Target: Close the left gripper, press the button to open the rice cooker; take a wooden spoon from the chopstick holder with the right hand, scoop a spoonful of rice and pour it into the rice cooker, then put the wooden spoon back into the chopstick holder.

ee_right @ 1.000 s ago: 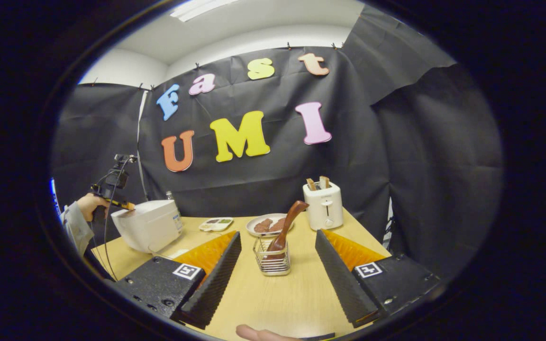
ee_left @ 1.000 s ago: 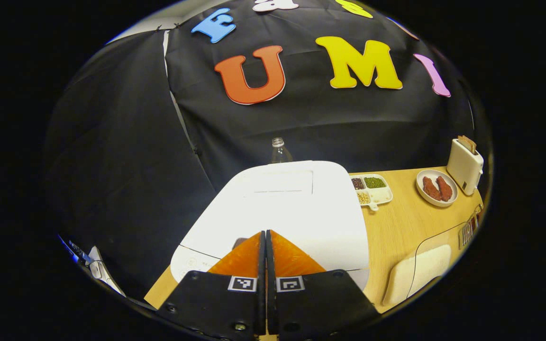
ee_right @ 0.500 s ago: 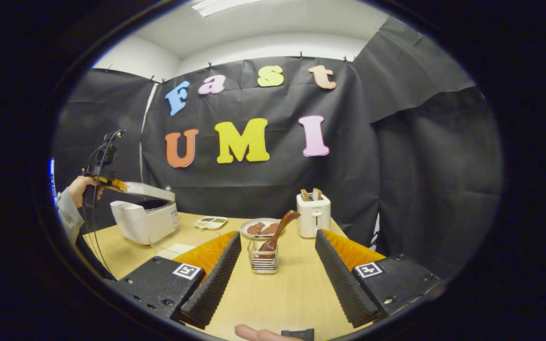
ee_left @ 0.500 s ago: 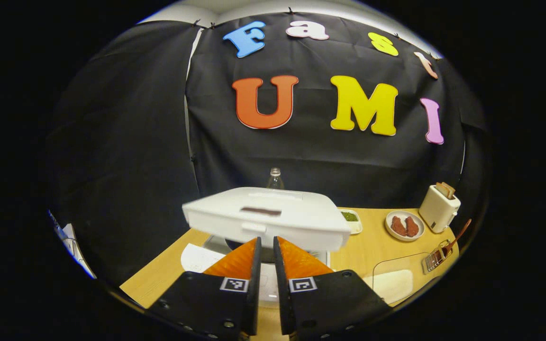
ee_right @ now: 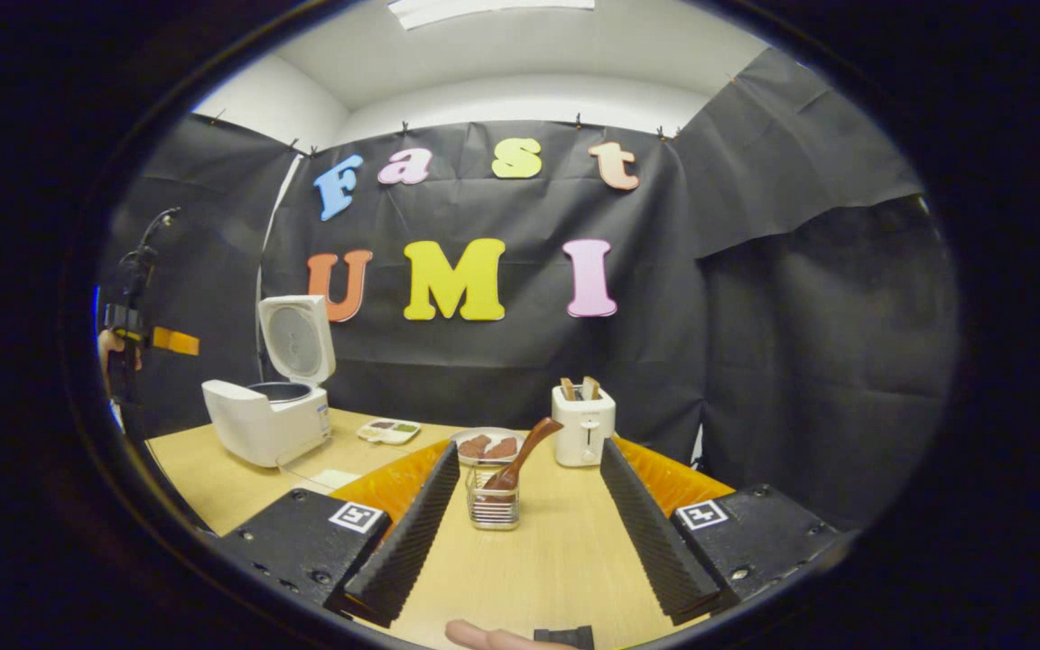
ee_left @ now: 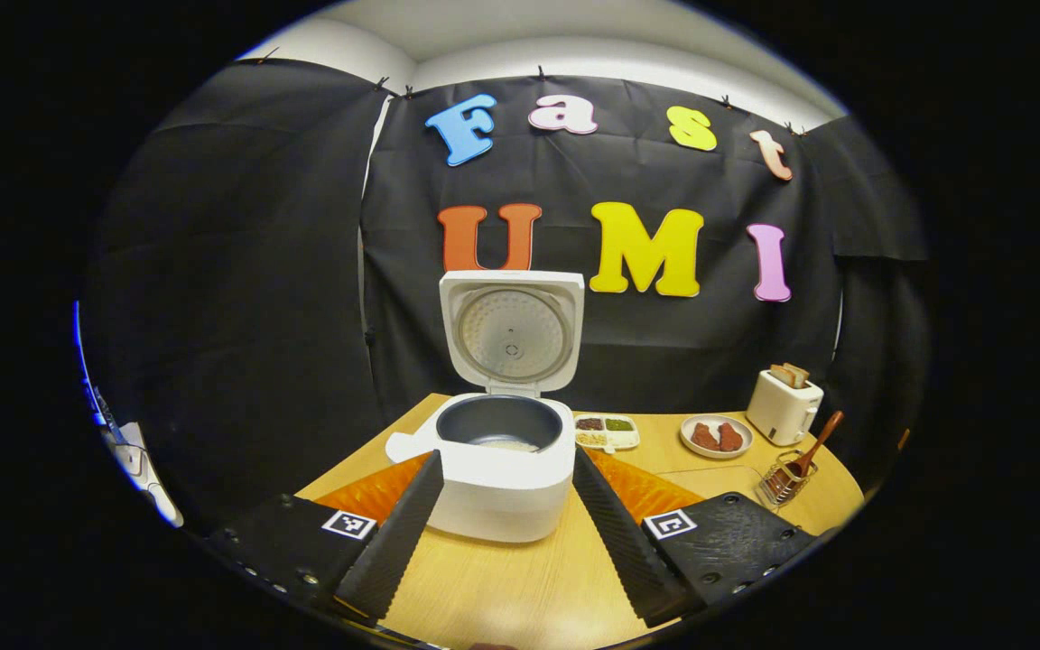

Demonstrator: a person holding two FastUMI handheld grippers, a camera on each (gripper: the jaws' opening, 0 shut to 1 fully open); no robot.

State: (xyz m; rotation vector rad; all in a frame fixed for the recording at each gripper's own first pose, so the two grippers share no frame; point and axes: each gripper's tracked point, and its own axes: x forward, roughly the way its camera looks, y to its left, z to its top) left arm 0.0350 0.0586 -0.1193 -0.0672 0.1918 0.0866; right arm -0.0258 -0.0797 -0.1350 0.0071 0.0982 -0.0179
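Left claw (ee_left: pixel 504 469) fingers are covering the lower corners of the white rice cooker with raised lid (ee_left: pixel 504 469). Pale contents at the bottom of its dark inner pot (ee_left: pixel 504 426) are too small to identify. Brown wooden spoon (ee_right: pixel 520 451) is hiding its bowl inside the wire chopstick holder (ee_right: pixel 489 501). Small divided white tray (ee_right: pixel 388 431) fillings are blurring together. A fingertip (ee_right: pixel 484 636) is getting cut off at the bottom edge.

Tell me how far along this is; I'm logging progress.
Done: the cooker is open, its lid upright. In hand: the right tongs, open, face the spoon standing in the holder, not gripping it. The left tongs are open too. Left: take the spoon, scoop rice, pour, return it.
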